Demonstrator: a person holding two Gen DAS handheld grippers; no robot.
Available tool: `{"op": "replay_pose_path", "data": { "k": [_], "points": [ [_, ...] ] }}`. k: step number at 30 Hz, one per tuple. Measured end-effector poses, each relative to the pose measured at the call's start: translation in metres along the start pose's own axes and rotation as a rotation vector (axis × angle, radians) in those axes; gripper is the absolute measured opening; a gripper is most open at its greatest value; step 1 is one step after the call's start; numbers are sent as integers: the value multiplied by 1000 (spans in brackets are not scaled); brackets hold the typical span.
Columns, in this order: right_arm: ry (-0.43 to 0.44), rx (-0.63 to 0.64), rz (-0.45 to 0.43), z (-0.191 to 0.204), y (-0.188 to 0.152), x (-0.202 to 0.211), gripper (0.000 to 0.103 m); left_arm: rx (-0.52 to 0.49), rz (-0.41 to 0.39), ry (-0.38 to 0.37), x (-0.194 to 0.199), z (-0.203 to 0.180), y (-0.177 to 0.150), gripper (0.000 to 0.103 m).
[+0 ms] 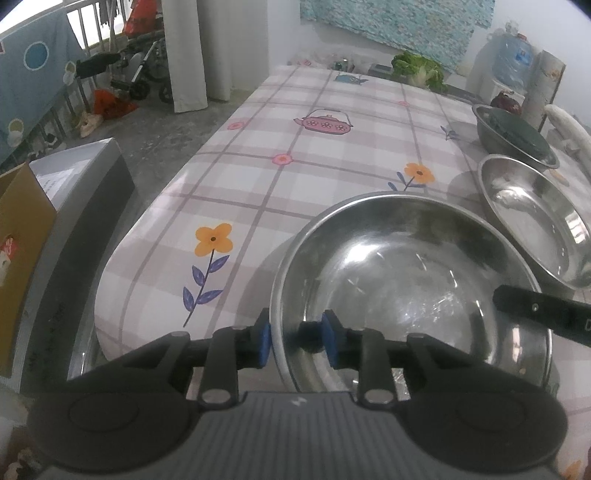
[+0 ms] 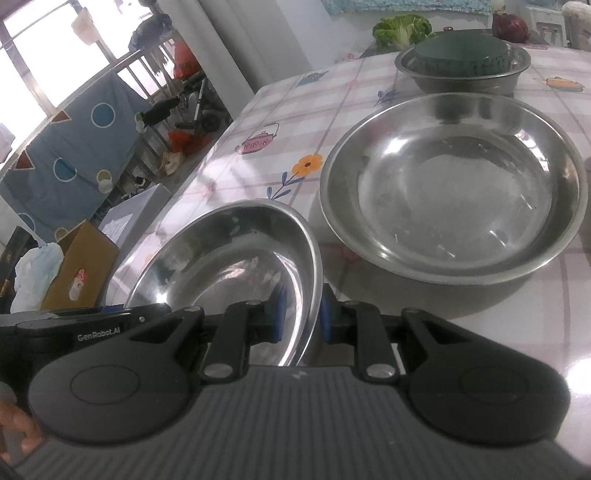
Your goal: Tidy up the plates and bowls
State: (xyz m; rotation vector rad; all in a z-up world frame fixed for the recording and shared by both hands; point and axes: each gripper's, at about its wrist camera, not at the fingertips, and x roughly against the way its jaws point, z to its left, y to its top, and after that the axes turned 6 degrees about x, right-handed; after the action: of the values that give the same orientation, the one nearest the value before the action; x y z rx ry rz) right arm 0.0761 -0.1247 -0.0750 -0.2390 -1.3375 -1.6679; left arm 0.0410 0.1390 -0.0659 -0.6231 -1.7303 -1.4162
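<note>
A large steel bowl (image 1: 406, 277) rests on the checked tablecloth right in front of me. My left gripper (image 1: 296, 339) straddles its near-left rim: the outer pad sits at the rim, the inner pad stands apart from the wall, so the jaws are open. My right gripper (image 2: 302, 317) is shut on the opposite rim of the same bowl (image 2: 229, 258), and one of its black fingers (image 1: 535, 310) shows in the left wrist view. A second, wider steel bowl (image 2: 454, 184) stands just beyond. Farther back, a third steel bowl (image 2: 461, 74) holds an upturned dark green bowl (image 2: 460, 53).
The table (image 1: 295, 122) drops off at its left edge, where a cardboard box (image 1: 18, 236) and a grey box (image 1: 81, 173) stand beside it. At the far end lie a cabbage (image 1: 417, 68), a red onion (image 2: 509, 22) and a water jug (image 1: 511, 55).
</note>
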Motion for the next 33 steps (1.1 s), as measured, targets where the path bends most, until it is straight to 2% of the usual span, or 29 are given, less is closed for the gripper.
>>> {"op": "replay_pose_path", "data": {
  "k": [33],
  "points": [
    [0,-8,9,0,-2,-4,19,3,-1,-4,-2,-2,3,30]
  ]
}}
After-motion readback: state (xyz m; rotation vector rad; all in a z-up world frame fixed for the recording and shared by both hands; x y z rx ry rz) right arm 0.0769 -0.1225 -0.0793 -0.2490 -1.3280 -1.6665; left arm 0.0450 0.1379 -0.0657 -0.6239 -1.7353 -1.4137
